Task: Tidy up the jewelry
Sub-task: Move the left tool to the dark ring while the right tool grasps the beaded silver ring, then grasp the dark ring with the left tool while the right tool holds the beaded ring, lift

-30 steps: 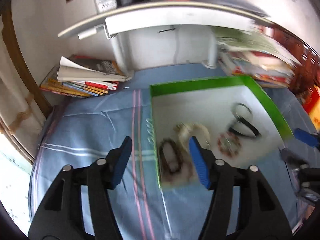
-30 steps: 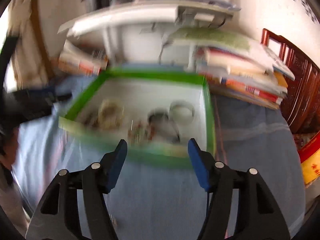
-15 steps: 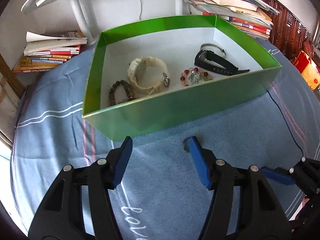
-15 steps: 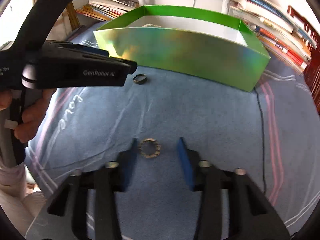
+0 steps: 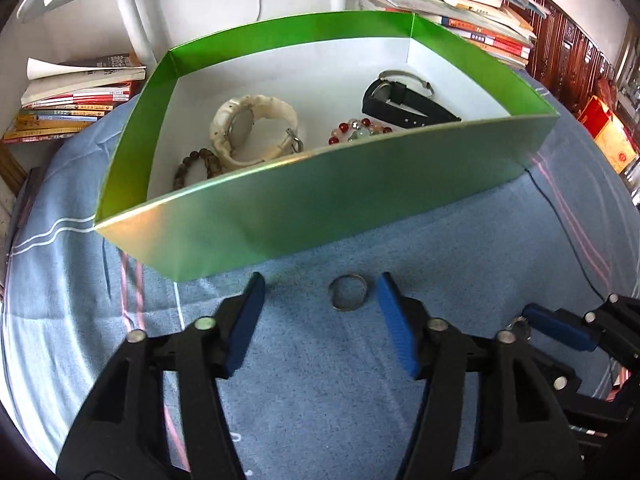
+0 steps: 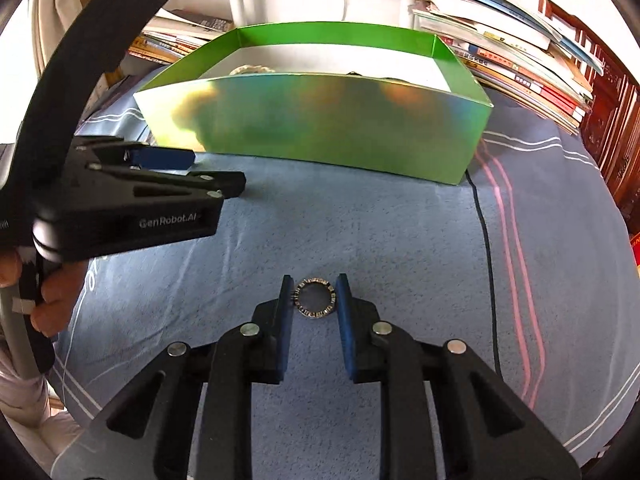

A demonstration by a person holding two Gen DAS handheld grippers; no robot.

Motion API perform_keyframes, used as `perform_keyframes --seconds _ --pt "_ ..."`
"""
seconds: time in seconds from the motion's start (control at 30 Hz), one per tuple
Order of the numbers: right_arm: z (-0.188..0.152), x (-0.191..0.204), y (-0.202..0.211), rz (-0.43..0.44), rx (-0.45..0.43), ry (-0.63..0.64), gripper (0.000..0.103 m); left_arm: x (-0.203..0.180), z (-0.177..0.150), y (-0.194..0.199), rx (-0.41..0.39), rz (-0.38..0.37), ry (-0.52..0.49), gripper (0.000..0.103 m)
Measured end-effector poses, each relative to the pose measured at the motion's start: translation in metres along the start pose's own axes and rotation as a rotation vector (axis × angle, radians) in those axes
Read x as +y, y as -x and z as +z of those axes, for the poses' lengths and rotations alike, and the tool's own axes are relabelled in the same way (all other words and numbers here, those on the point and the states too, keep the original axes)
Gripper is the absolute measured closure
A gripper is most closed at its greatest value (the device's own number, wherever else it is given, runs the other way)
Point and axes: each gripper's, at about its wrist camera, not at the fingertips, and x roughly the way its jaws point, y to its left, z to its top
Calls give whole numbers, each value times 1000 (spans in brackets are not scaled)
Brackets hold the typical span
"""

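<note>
Clamping studded ring (image 6: pixel 314 298) w/ right gripper (image 6: pixel 314 294) for boxing; left gripper (image 5: pixel 320 294), jaws apart, is closing round plain ring (image 5: pixel 348 292) beside green box (image 5: pixel 320 208).

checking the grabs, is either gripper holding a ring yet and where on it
The right gripper pinches the patterned ring by its opposite outer edges. The left gripper holds nothing: its jaws are closing around the plain ring.

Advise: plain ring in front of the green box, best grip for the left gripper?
The plain ring lies flat on the blue cloth, so come from above and pinch across its outer band. The left gripper already straddles it, jaws closing, ring nearer the right-hand pad.
</note>
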Motion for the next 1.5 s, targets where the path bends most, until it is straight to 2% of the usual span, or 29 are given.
perform_keyframes --seconds 0.13,0.2,0.4,0.6,0.63,0.7,0.73,0.8,0.87,0.93,1.0,1.03,1.5 --pt "3 0 -1 2 -3 -5 82 2 -1 1 -12 6 4 61" --pt "4 -1 -2 5 -3 -9 82 4 -3 2 -15 4 8 64" --pt "6 -3 -2 11 -5 -11 81 15 -18 10 -14 -4 33 63" --pt "6 -2 -2 10 -7 -10 79 16 -21 11 -11 -7 69 55" --pt "6 -2 -2 13 -7 -13 78 14 -20 11 -11 -7 69 54" --pt "5 -3 -1 7 -9 -17 66 10 -19 10 -11 -2 68 54" --pt "4 -2 -1 6 -11 -14 66 8 -18 9 -12 -5 68 54" --pt "4 -1 -1 0 -14 -2 66 7 -16 8 -15 -6 67 54" --pt "4 1 -1 -12 -20 10 66 6 -15 7 -24 -1 68 60" --pt "4 3 -2 -17 -26 19 66 7 -14 7 -29 1 75 70" --pt "4 3 -2 -1 -31 24 82 8 -14 7 -31 2 81 79" --pt "4 3 -2 8 -32 23 82 9 -14 7 -31 1 83 82" --pt "9 -5 3 -12 -51 -22 82 12 -22 27 -66 81 104 82"
